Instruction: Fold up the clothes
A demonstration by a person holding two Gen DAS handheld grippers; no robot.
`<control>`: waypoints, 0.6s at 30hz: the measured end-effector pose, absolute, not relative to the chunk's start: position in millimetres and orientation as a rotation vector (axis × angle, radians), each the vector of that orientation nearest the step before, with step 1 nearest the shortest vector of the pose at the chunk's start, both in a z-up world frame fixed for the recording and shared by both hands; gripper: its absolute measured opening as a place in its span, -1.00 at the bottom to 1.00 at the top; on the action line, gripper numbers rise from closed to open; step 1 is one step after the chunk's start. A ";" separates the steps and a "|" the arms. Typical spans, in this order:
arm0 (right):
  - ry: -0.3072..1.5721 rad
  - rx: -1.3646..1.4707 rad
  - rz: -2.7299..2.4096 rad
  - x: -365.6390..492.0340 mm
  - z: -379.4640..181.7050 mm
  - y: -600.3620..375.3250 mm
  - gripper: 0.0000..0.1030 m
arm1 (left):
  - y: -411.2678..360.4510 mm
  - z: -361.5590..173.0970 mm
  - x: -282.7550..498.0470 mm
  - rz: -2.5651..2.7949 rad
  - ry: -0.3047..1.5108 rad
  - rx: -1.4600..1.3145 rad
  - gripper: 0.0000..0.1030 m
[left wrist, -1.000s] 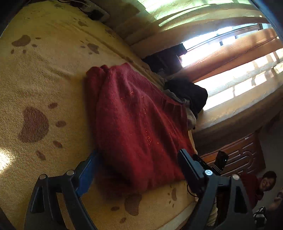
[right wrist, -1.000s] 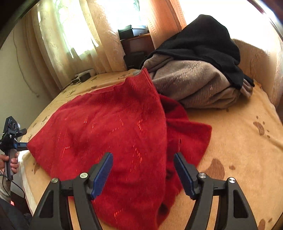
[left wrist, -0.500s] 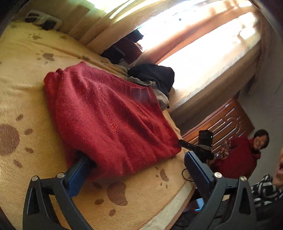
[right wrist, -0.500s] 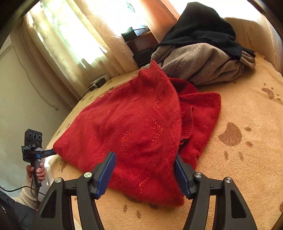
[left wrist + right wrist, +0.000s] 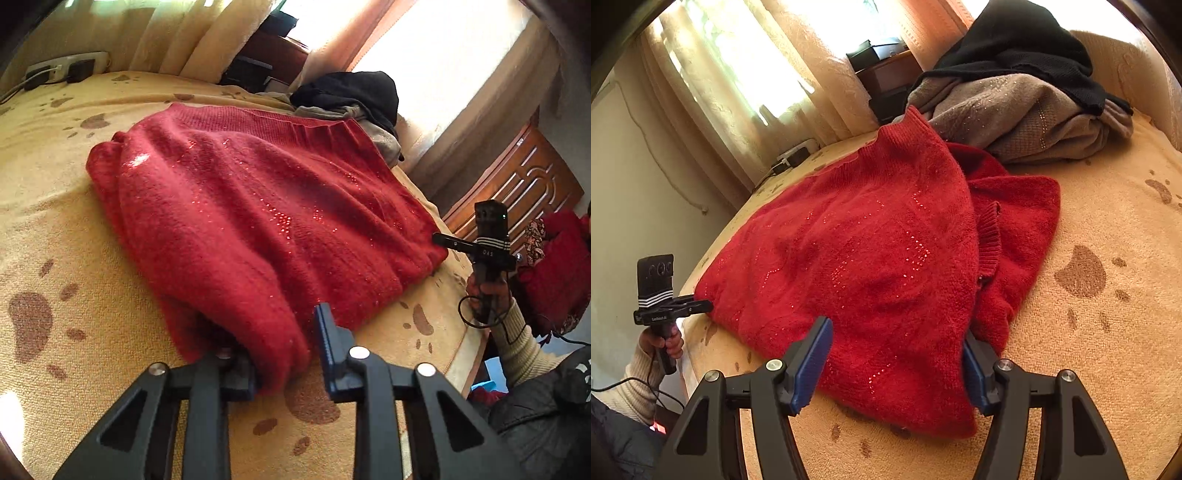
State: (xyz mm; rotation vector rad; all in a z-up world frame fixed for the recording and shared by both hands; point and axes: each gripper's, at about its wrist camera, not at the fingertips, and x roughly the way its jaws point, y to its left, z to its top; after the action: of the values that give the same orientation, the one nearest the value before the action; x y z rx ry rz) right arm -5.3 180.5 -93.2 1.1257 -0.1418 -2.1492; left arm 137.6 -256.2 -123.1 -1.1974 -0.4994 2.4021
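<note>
A red knitted sweater with small sequins lies on a tan bed cover printed with brown paw marks; it also shows in the right wrist view. My left gripper has closed on the sweater's near corner, with cloth bunched between its jaws. My right gripper is open, its jaws straddling the sweater's near edge; its right finger is partly hidden by cloth. The other hand-held gripper shows at the sweater's far corner in each view.
A pile of grey and black clothes lies at the far side of the bed. A power strip lies by the curtains. A dark nightstand stands behind. A person in red sits past the bed edge.
My left gripper narrowed from wide open onto the sweater's corner. My right gripper drew back toward the sweater's near edge and stayed open.
</note>
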 end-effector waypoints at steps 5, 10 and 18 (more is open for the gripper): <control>-0.172 1.142 -2.201 -3.3 -90.1 191.1 -0.82 | -266.3 -118.4 140.9 2.410 -0.539 -1.201 -0.72; -0.108 1.140 -2.241 23.0 -73.4 209.6 -0.90 | -273.1 -102.1 156.5 2.436 -0.449 -1.191 -0.73; -0.245 1.201 -2.199 29.0 -95.6 233.0 -0.89 | -278.0 -114.5 169.3 2.426 -0.389 -1.239 -0.74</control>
State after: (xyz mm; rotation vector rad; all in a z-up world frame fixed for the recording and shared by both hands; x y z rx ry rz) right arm 29.0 233.0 -95.6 1.2007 -0.2454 -2.1988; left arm 169.3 -278.0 -114.5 -1.2395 -0.3889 2.4259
